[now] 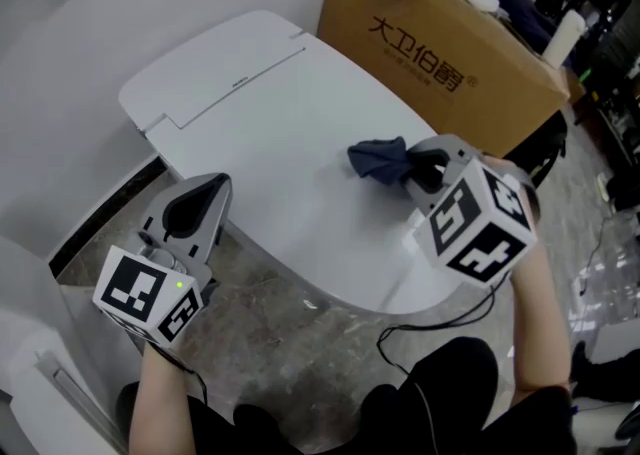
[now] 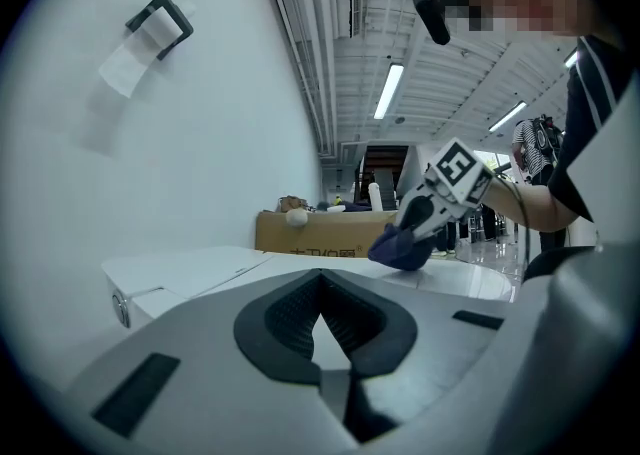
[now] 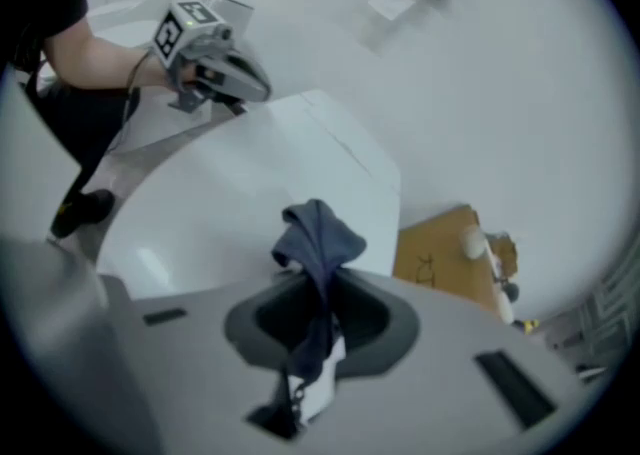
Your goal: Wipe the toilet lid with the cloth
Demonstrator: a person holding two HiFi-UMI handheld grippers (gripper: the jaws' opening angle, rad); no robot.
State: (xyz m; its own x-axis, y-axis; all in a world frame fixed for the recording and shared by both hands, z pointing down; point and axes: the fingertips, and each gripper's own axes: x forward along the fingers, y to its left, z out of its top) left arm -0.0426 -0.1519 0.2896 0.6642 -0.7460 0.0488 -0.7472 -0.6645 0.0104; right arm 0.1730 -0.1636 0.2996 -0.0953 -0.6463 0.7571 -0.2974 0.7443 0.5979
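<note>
**A:** Where's the cloth, and what are the tongs doing?

**B:** My right gripper (image 1: 422,171) has its jaws clamped on the dark blue cloth (image 1: 378,159), middle right of the head view. The bunched end looks to be resting on the white toilet lid (image 1: 270,133). My left gripper (image 1: 205,193) sits at lower left by the lid's near edge. Its jaws are together on nothing, and it is well apart from the cloth.

**A:** What worries you from here?

**B:** Mostly the grip. I've pinched only a narrow fold, so I think friction on the lid could drag the cloth out once I push. Because it's bunched, I'd also expect it to wipe only a thin stripe. If I tip the right gripper too low, its hard tips could scrape the lid instead of the cloth. A sweep toward lower left could also run into my left gripper.

**A:** Do the cameras tell you different things?

**B:** They do. The right gripper view shows the cloth running down between the pads with a tail hanging behind, which the marker cube (image 1: 478,223) hides from the head view. The left gripper view is low and level, and at centre right it shows the cloth's underside meeting the lid. Only the head view lays out the whole lid, with the cardboard box (image 1: 440,43) at upper right.
</note>
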